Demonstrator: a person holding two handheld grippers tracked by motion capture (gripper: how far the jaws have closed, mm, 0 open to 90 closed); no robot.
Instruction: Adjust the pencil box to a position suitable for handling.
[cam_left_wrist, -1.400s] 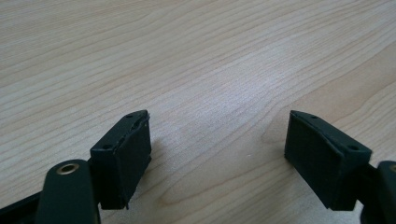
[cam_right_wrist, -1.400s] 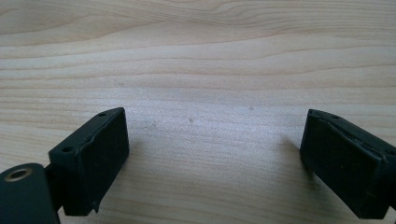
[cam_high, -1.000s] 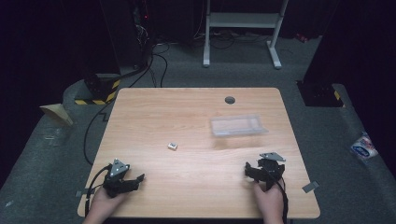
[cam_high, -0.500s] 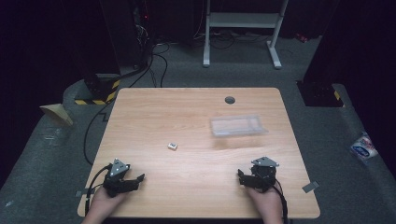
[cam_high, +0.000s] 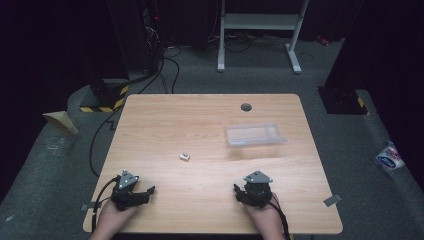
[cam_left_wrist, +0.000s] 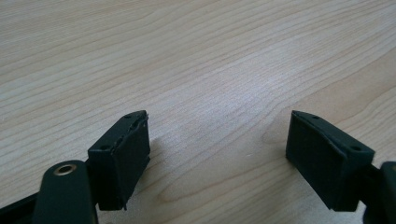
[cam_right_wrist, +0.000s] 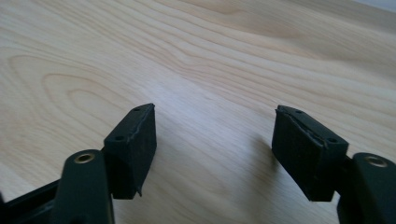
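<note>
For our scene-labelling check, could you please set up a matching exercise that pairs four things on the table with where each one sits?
Things:
1. clear plastic tray
2. small white cube
3. left gripper
4. dark round grommet

Places:
A. near the table's far edge
B. near corner on the person's left
C. right half, past the right gripper
D. around the middle of the table, alone

Pairs: 1-C, 2-D, 3-B, 4-A

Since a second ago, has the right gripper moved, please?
Yes. The right gripper has shifted left along the table's near edge, away from the table's right corner.
</note>
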